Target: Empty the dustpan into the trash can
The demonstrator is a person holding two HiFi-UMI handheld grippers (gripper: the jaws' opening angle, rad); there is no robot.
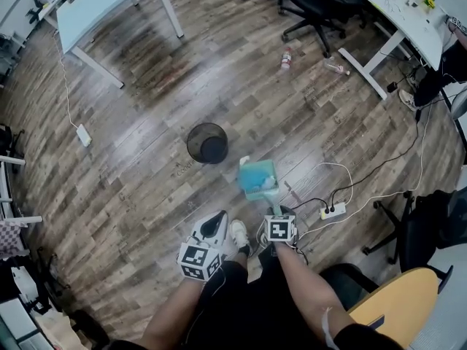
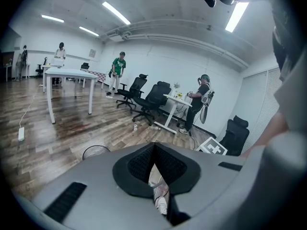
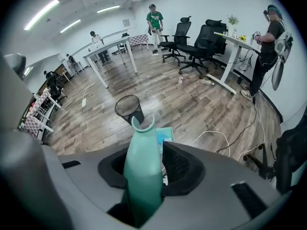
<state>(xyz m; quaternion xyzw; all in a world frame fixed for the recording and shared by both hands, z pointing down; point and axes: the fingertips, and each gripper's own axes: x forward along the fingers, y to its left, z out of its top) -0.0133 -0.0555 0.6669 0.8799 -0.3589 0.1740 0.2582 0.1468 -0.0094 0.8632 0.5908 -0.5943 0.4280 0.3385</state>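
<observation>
Near the trash can point(image 1: 193, 148), right gripper point(image 1: 277, 214) squeezes the dustpan handle point(image 3: 141, 166) to lift it; left gripper point(image 2: 154, 146) is closed, empty.

No legible text or signs

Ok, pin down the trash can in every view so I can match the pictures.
Head view: the trash can stands on the floor near the centre, up and left of the teal dustpan.
Left gripper view: the trash can is low and left of centre, with only its top showing.
Right gripper view: the trash can is left of centre, just past the dustpan handle's tip.
Shared landmark: the white table.
</observation>
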